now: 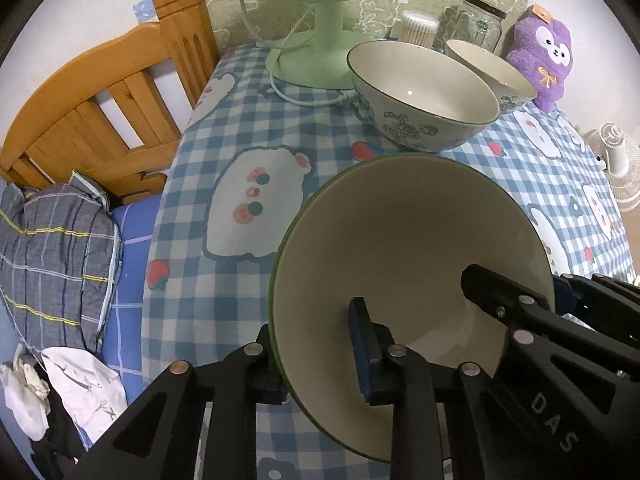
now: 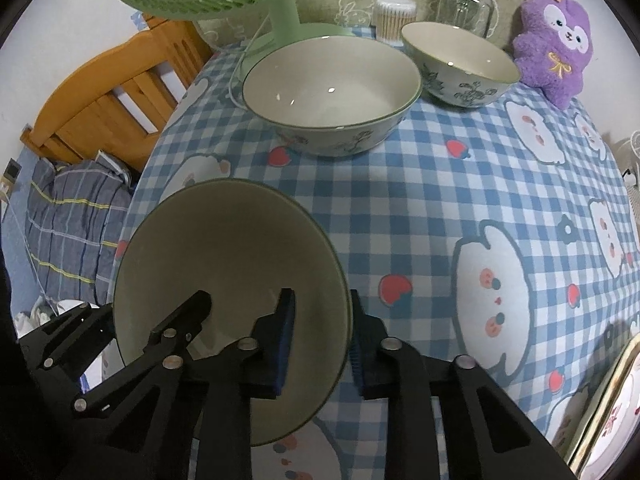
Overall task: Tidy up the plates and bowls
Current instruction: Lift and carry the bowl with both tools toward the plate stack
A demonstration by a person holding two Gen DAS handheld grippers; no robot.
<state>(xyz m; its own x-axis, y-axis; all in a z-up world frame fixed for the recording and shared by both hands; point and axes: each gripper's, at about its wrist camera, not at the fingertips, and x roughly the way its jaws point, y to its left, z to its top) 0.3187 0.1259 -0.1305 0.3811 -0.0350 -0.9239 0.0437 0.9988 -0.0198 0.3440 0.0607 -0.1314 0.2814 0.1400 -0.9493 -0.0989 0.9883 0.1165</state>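
Blue-checked cloth with bears and strawberries covers the table you are working over, a bed along its left side. Nearest you, both tools sit on one bowl, which looks tipped on the cloth: your left gripper has its jaws clamped across the left rim, one pad inside and one outside, and your right gripper is closed the same way on the right rim. Gripping opposite walls probably lets you carry it level for nesting. Beyond it stands the large bowl, well apart and empty, likely the stacking target. Just behind to the right is the small bowl. Crowding them are the green fan and its cord, a glass jar, a swab tub and a purple plush. A patterned plate lies at your near right edge.
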